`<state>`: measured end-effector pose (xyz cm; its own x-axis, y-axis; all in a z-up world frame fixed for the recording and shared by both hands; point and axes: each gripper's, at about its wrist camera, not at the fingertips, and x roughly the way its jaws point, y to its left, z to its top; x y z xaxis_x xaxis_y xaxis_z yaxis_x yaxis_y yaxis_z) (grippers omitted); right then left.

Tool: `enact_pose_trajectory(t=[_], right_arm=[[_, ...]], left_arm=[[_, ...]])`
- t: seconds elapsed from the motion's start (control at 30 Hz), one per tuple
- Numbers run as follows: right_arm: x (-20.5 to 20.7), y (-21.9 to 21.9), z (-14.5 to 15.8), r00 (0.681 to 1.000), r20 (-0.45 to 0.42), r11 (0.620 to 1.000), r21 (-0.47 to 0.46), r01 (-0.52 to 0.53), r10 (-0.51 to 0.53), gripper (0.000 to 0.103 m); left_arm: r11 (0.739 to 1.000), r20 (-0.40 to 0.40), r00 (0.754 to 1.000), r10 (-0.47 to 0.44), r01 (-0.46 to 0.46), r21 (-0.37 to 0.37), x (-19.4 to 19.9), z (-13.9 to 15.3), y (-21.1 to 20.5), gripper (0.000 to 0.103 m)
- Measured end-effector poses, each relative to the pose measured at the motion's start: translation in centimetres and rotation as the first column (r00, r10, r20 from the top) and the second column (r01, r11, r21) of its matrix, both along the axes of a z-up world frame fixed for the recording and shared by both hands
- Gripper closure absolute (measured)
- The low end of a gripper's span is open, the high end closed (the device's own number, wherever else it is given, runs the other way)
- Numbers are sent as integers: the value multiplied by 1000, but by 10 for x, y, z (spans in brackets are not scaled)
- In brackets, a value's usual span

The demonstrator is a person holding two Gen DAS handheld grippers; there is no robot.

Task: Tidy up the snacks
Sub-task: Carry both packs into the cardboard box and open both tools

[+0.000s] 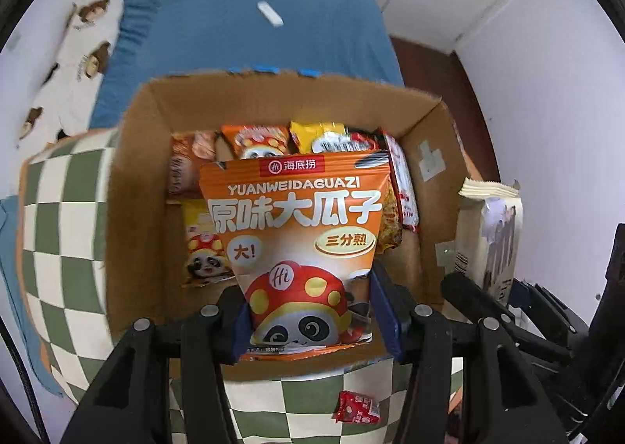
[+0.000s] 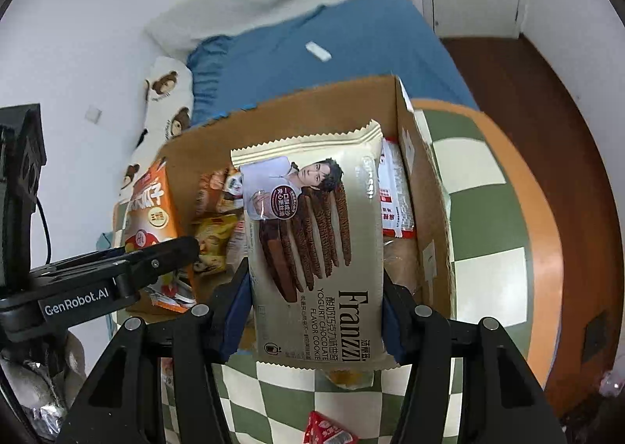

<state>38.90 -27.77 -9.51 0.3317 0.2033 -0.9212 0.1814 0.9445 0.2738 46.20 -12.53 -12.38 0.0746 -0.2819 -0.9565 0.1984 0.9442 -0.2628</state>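
Two claws, left claw (image 1: 312, 311) clamping the orange seed bag (image 1: 300, 244) and right claw (image 2: 316, 319) clamping the cookie pack (image 2: 316, 248), are hanging over the cardboard box (image 1: 140, 178), where upright slotting toward 12 o'clock would serve best.

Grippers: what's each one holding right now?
Left gripper: shut on the orange sunflower seed bag.
Right gripper: shut on the Franzzi cookie pack.
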Motion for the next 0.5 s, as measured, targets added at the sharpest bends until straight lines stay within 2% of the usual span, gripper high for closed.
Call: enact_pose_trajectory(t=[0.23, 0.3, 0.33, 0.37, 0.5], right_arm=[[14, -9, -42, 992, -126, 999, 30, -17, 20, 40], [18, -8, -52, 985, -169, 999, 30, -29, 34, 20], [19, -8, -56, 984, -174, 999, 27, -35, 40, 9], [19, -6, -57, 983, -178, 999, 19, -44, 47, 8], [18, 2, -61, 977, -201, 997, -30, -74, 66, 8]], left_arm=[[999, -117, 993, -4, 10, 52, 9, -38, 2, 51], [999, -138, 990, 7, 0, 50, 8, -46, 6, 42], [999, -138, 990, 12, -5, 48, 8, -48, 9, 31], [999, -136, 991, 17, -10, 53, 8, -49, 12, 17], [997, -117, 992, 40, -31, 72, 9, -47, 20, 16]])
